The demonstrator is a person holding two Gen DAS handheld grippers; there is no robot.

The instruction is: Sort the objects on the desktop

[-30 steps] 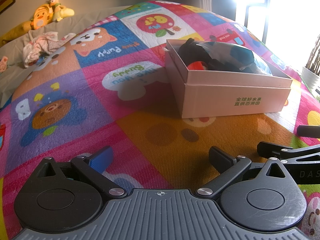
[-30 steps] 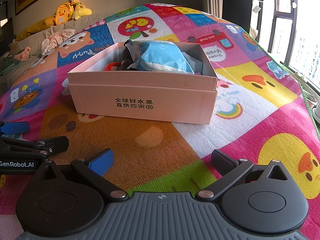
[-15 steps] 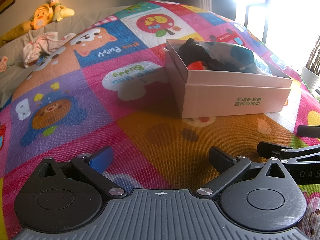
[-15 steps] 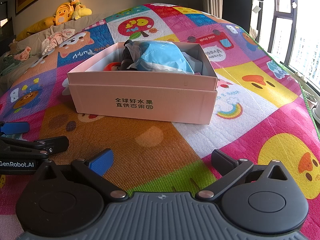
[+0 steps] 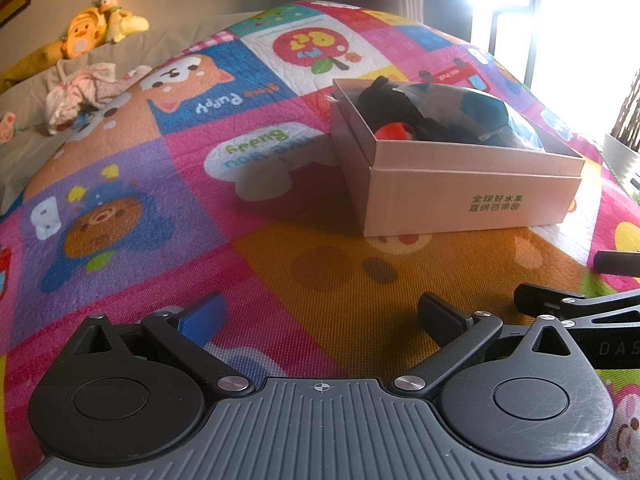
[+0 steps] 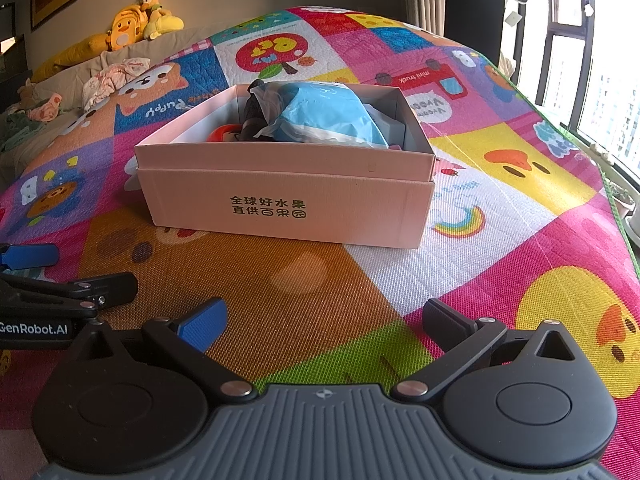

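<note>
Two grippers, both mine, rest low over a bright cartoon play mat [image 6: 472, 280], side by side and empty. The left gripper [image 5: 320, 316] has its fingers spread wide, one blue-padded and one black, with nothing between them. The right gripper [image 6: 324, 320] is spread the same way and also holds nothing.

Ahead of both sits a pale pink cardboard box [image 6: 288, 204] with green or dark printed characters on its front wall. It stands on the mat, well apart from my fingers. From the right it is straight ahead; from the left it lies ahead and to the right. Inside it are a crumpled light blue packet [image 6: 328, 120], something black [image 5: 396, 100], and a small red-orange object [image 5: 390, 133] tucked low against the near wall. No loose objects show on the mat around the box.

Nothing has changed over the last second: the box, its contents and both grippers sit exactly where they were. I judge this as a pause with the sorting likely finished, since everything small appears to be in the box already.

Far behind, a yellow plush toy [image 6: 124, 32] and crumpled cloth [image 6: 116, 76] lie on grey bedding.
</note>
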